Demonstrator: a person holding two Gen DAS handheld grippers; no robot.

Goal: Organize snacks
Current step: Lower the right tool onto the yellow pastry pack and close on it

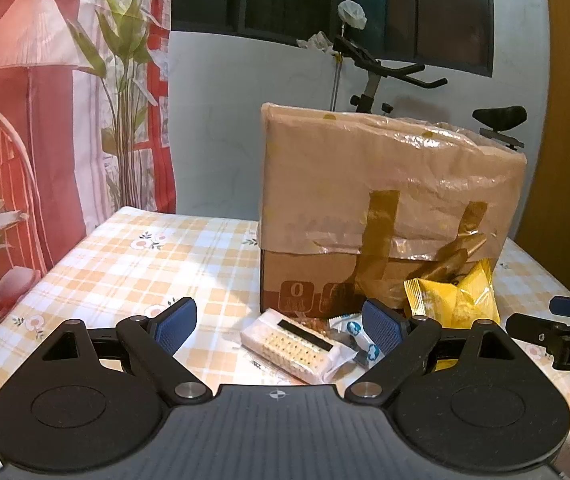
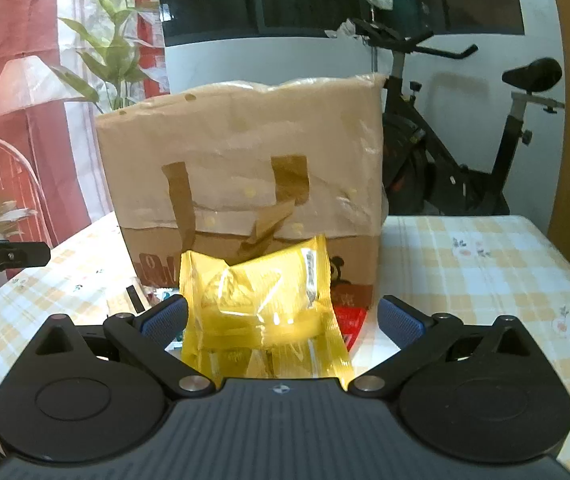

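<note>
Yellow packet [image 2: 261, 312] sits between our right gripper [image 2: 283, 316] fingers, spread wide. Left gripper [image 1: 281, 320] fingers gape over the cracker pack [image 1: 297, 346]. We should centre, then squeeze gently.

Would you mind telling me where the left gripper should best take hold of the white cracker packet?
Grip the cracker packet across its narrow width, near the middle, coming down from above and in front. It lies flat and long on the table, angled between the open left gripper fingers, so its long sides are free.

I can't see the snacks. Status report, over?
Both grippers open, empty. Yellow packet between right pads, ungripped. Cracker pack ahead of left.
</note>
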